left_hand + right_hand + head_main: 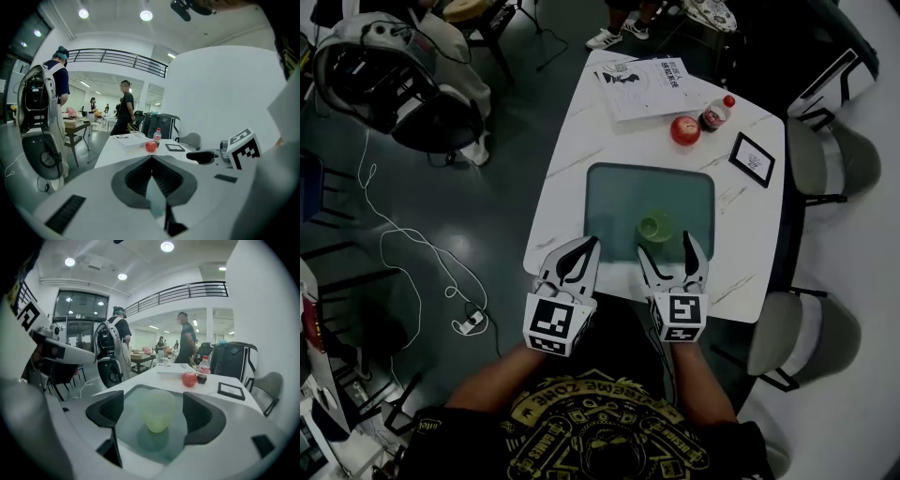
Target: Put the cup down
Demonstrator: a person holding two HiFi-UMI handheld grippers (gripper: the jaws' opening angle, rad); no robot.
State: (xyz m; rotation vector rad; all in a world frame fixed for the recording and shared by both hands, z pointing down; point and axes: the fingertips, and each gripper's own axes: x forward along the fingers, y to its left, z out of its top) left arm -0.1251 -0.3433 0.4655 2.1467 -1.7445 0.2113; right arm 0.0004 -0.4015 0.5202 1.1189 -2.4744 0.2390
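- On the green mat point(609, 187) in the middle of the white bench point(572, 141), the pale green cup point(655, 226) stands upright, mouth up, resting on its own base.
- Right tool point(667, 251): its jaws are spread wide. The right gripper view shows the cup point(158, 409) centred in the gap with clear space on both sides and neither pad touching it. From the head view the cup sits just beyond the fingertips, not deep between them.
- Left tool point(589, 246): its jaws are pressed together with nothing in them. It sits at the near edge of the bench, beside the mat and apart from the cup.
- Step in hand, as I judge it: the set-down looks done, since the cup bears its own weight and the jaws are off it. What remains is clearing the right tool away.
- Next move, as I judge it: draw the right tool straight back toward the person, keeping the jaws spread and level so neither tip clips the cup wall. The cup looks light and would likely tip or skid at a small knock.
- Far end of the bench: a red apple point(685, 129), a small bottle point(717, 113), a framed card point(753, 159) and a printed sheet point(642, 86) lie well apart from the cup and out of the retreat path.
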